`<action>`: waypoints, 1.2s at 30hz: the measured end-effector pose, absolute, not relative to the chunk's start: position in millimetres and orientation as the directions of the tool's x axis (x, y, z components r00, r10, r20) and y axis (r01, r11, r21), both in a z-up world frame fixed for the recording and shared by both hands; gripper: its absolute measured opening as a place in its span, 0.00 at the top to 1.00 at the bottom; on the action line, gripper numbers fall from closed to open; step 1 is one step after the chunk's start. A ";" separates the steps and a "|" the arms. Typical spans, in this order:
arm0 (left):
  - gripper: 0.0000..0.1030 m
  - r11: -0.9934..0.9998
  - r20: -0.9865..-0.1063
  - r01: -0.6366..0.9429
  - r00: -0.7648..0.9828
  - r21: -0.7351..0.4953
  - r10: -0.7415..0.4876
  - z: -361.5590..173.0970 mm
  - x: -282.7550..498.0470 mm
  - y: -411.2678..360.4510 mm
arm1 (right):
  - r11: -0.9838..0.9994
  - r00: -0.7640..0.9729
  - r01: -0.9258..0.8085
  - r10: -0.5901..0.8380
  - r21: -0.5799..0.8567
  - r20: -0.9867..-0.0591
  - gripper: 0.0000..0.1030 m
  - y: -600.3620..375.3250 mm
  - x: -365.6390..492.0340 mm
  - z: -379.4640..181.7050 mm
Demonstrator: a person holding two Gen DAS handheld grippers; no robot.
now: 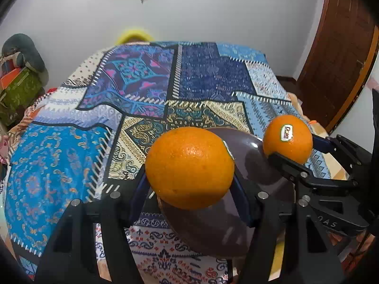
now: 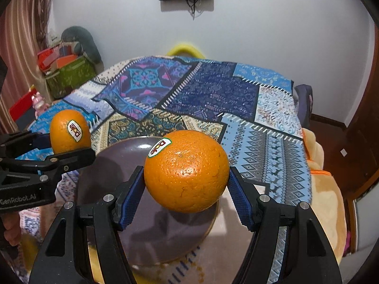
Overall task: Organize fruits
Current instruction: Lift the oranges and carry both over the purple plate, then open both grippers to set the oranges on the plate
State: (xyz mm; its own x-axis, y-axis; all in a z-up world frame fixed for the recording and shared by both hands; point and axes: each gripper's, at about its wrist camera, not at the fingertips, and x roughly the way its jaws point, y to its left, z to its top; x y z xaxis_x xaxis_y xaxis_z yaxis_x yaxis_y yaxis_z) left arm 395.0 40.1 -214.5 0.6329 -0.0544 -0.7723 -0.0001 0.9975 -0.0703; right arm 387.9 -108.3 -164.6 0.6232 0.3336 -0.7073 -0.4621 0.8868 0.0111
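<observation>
Both grippers hover over the bed, each clamped on a piece of fruit: the left gripper has its blue pads pressed against either side of a large orange, and the right gripper squeezes a second orange the same way, Dole sticker turned up toward the far wall. Beneath them spreads the biggest thing in the room, a patchwork bedspread in blues, purples and gold paisley, reaching back toward the pale wall. On the near part of it sits a dark, glossy brown plate, round and shallow; its surface shows only shadows and a glint of light, with nothing resting in it that I can make out. Both oranges hang above that plate, the left one over its left side and the right one nearer its far right rim, neither touching it. From the left wrist view the right gripper's orange shows beside the plate's far edge, held between black fingers. Off by the wall, a green box stands packed with red and orange packages.
</observation>
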 end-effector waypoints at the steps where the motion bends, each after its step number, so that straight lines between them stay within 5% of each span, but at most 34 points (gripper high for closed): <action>1: 0.38 0.998 -0.782 0.002 0.621 -0.070 -0.056 -219.1 399.4 40.2 | 0.886 0.620 -0.463 0.331 0.009 -0.712 0.36 -107.0 390.2 -167.4; 24: 0.31 0.992 -0.860 -0.035 0.503 -0.119 -0.086 -259.2 423.3 52.1 | 0.873 0.520 -0.488 0.307 0.018 -0.797 0.35 -91.2 417.9 -202.7; 36: 0.23 0.991 -0.801 -0.065 0.596 -0.113 -0.052 -206.7 375.3 63.7 | 0.872 0.600 -0.487 0.302 -0.039 -0.741 0.28 -103.1 374.9 -163.0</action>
State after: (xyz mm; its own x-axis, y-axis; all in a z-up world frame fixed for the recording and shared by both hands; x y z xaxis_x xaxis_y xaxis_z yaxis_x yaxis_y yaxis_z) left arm 375.3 63.7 -206.7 0.5960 -0.0522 -0.8013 -0.0652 0.9914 -0.1131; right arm 374.9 -103.1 -163.0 0.5999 0.3021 -0.7409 -0.4871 0.8725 -0.0387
